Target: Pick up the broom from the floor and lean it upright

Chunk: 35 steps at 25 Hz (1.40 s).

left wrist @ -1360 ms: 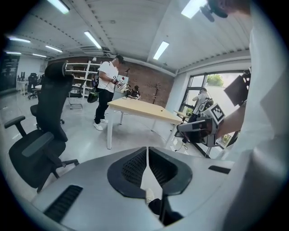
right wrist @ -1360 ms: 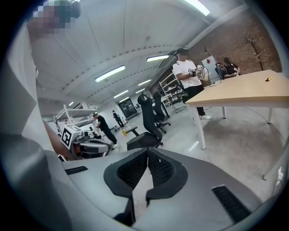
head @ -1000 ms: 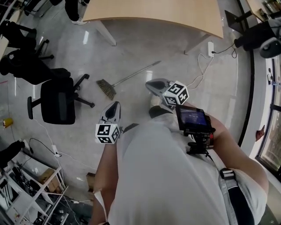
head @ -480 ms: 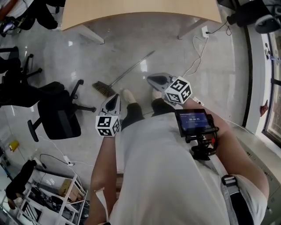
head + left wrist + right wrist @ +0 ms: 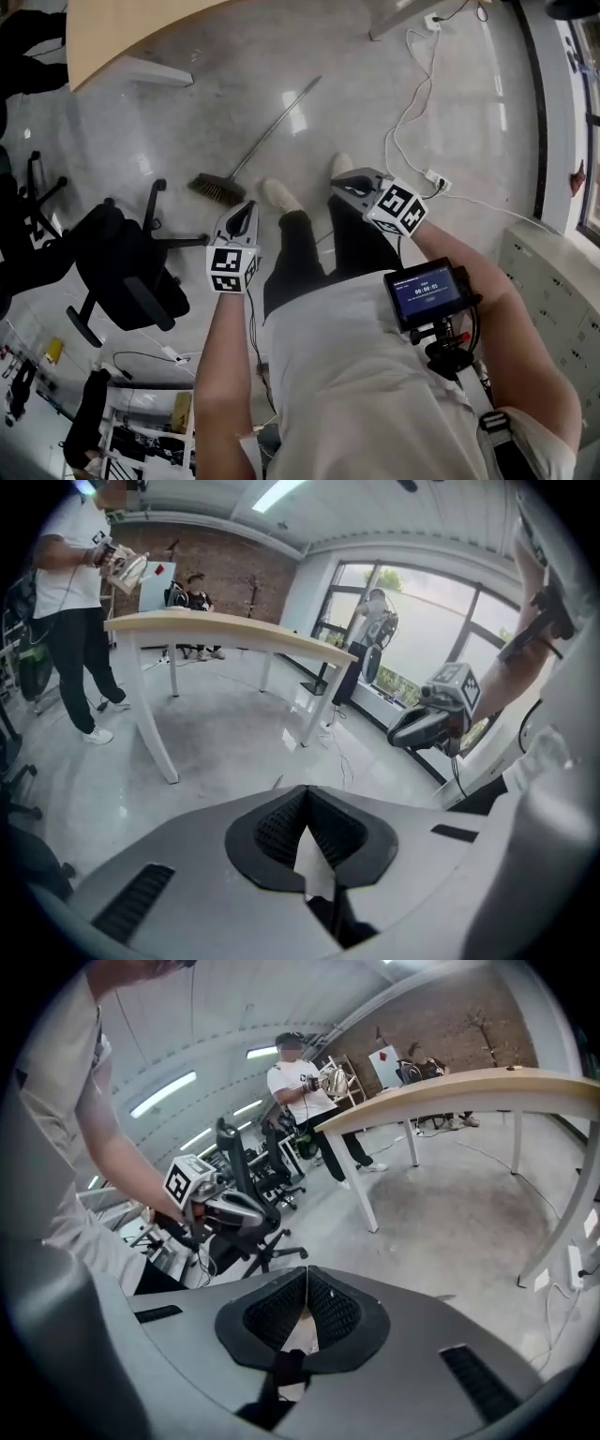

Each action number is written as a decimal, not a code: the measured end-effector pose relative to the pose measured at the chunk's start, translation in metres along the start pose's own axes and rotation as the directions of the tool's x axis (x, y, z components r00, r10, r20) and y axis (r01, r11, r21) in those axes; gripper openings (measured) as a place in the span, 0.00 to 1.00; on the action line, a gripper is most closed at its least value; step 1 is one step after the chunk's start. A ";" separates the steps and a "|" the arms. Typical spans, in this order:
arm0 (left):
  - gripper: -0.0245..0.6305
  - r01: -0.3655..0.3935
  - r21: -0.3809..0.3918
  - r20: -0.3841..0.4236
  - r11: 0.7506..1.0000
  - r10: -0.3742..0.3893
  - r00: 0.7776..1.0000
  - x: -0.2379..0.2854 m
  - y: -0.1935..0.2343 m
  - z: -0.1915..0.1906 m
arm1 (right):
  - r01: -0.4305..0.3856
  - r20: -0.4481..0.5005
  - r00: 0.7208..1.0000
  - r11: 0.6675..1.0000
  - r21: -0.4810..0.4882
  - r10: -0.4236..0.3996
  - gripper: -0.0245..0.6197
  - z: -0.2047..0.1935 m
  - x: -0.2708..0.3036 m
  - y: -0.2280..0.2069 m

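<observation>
Broom (image 5: 272,128) lies on the floor (image 5: 469,103), head just beyond the left tool (image 5: 242,217); it and the right tool (image 5: 352,184) are closed, empty.

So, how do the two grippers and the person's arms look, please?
The left gripper and the right gripper have grey, beak-shaped shells with black ribbed pads inside. Each carries a white cube with black square markers. The person wears a light short-sleeved shirt; the forearms are bare.

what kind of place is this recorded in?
Probably an office or lab workspace: a long wooden desk, a black swivel chair, and big windows along one wall.
</observation>
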<state>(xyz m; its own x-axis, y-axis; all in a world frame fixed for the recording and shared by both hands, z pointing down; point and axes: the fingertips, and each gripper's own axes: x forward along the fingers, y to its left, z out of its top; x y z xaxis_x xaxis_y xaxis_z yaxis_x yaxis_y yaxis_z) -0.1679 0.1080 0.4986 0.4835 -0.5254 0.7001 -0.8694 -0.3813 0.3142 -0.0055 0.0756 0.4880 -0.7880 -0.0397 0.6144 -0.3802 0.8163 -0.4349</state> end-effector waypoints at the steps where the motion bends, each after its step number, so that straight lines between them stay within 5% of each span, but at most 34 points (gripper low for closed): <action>1: 0.05 0.016 0.007 -0.019 1.000 -0.016 1.000 0.001 -0.001 -0.006 | 0.004 -0.013 1.000 1.000 0.004 -0.004 0.06 -0.005 0.000 0.002; 6: 0.05 0.181 0.023 -0.129 0.983 -0.177 0.976 -0.022 -0.021 -0.001 | 0.101 -0.089 0.991 0.992 0.071 -0.095 0.07 0.029 -0.033 0.029; 9: 0.05 0.217 0.000 -0.182 0.976 -0.214 0.960 -0.020 -0.032 0.008 | 0.127 -0.120 0.986 0.988 0.092 -0.116 0.06 0.047 -0.052 0.021; 14: 0.05 0.195 -0.070 -0.184 0.978 -0.205 0.961 0.022 -0.048 0.005 | 0.106 -0.170 0.981 0.991 0.078 -0.091 0.07 0.019 -0.052 -0.013; 24: 0.05 0.180 -0.010 -0.179 0.984 -0.179 0.967 0.102 -0.053 -0.005 | -0.013 -0.298 0.955 0.999 -0.042 0.000 0.07 -0.054 -0.027 -0.073; 29: 0.05 0.150 -0.025 -0.179 0.988 -0.152 0.972 0.152 -0.032 -0.023 | 0.043 -0.255 0.966 0.999 -0.007 -0.043 0.07 -0.060 -0.025 -0.122; 35: 0.05 0.169 0.089 -0.249 0.982 -0.142 0.958 0.238 -0.028 -0.046 | 0.126 -0.175 0.978 0.989 0.073 -0.112 0.07 -0.084 -0.034 -0.182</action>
<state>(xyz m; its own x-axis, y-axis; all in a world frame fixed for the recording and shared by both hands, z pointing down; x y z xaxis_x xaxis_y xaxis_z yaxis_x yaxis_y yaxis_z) -0.0336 0.0289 0.6859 0.5617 -0.2601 0.7854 -0.7626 -0.5308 0.3697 0.1316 -0.0229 0.6017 -0.6435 -0.0295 0.7649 -0.5111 0.7604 -0.4007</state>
